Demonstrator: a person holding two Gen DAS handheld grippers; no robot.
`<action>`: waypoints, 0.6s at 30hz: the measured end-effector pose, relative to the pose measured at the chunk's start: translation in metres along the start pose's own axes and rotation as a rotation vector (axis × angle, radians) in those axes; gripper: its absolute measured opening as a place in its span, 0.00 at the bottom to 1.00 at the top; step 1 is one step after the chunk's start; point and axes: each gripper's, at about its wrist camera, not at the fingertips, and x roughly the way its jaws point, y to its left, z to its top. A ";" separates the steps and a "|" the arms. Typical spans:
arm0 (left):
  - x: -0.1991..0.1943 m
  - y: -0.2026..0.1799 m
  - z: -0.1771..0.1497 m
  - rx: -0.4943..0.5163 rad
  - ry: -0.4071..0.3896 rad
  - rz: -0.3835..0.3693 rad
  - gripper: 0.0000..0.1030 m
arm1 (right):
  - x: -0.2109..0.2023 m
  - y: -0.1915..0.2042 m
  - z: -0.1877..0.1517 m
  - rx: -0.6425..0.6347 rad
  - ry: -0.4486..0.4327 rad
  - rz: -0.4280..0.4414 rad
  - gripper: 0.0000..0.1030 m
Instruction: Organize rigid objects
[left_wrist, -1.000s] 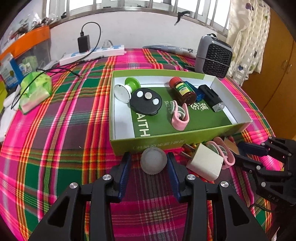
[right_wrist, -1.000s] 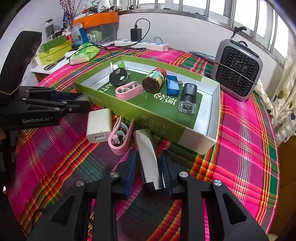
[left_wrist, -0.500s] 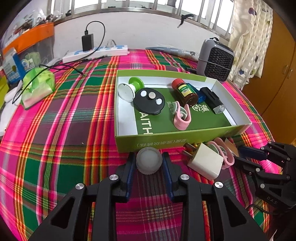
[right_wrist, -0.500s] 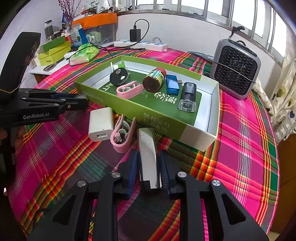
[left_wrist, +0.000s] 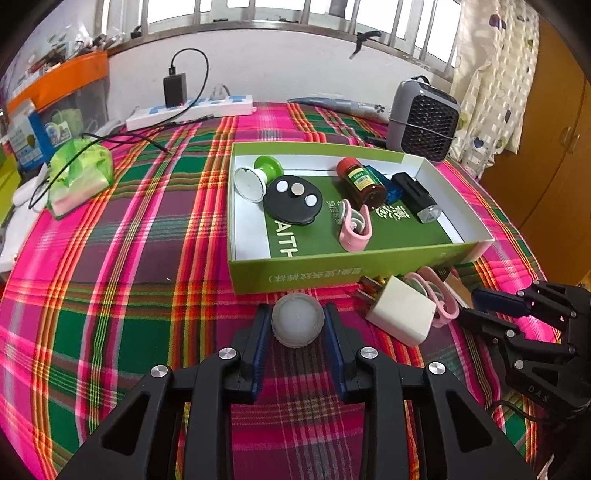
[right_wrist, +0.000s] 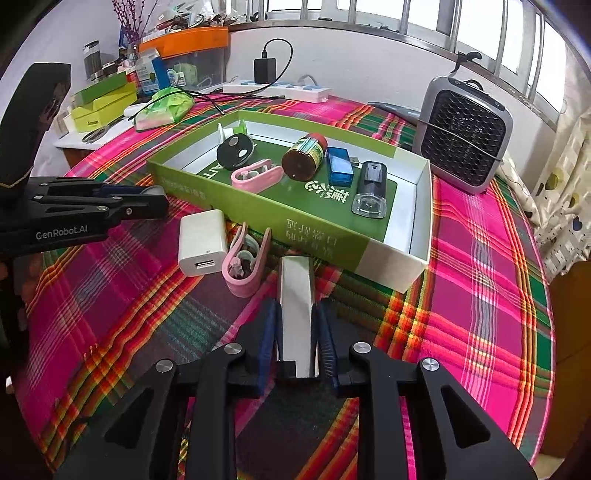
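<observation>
The green box (left_wrist: 343, 273) lies at twelve o'clock from both hands on the plaid surface (left_wrist: 122, 295); the right gripper (right_wrist: 297, 332) fingers clamp the silver bar (right_wrist: 295, 295), long axis toward it, while the left gripper (left_wrist: 297, 332) fingers grip the frosted ball (left_wrist: 297, 319)

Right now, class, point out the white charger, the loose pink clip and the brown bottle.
white charger (right_wrist: 202, 242), right wrist view, top face.
loose pink clip (right_wrist: 244, 283), right wrist view, closed end.
brown bottle (left_wrist: 364, 185), left wrist view, label.
</observation>
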 end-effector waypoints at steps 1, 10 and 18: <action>-0.001 -0.001 -0.001 0.003 -0.002 0.000 0.27 | -0.001 0.000 -0.001 0.001 0.000 -0.001 0.24; -0.014 -0.011 -0.011 0.034 -0.020 0.001 0.27 | -0.012 0.005 -0.007 0.024 -0.021 0.001 0.24; -0.028 -0.021 -0.017 0.057 -0.045 -0.018 0.27 | -0.025 0.006 -0.013 0.064 -0.048 0.007 0.24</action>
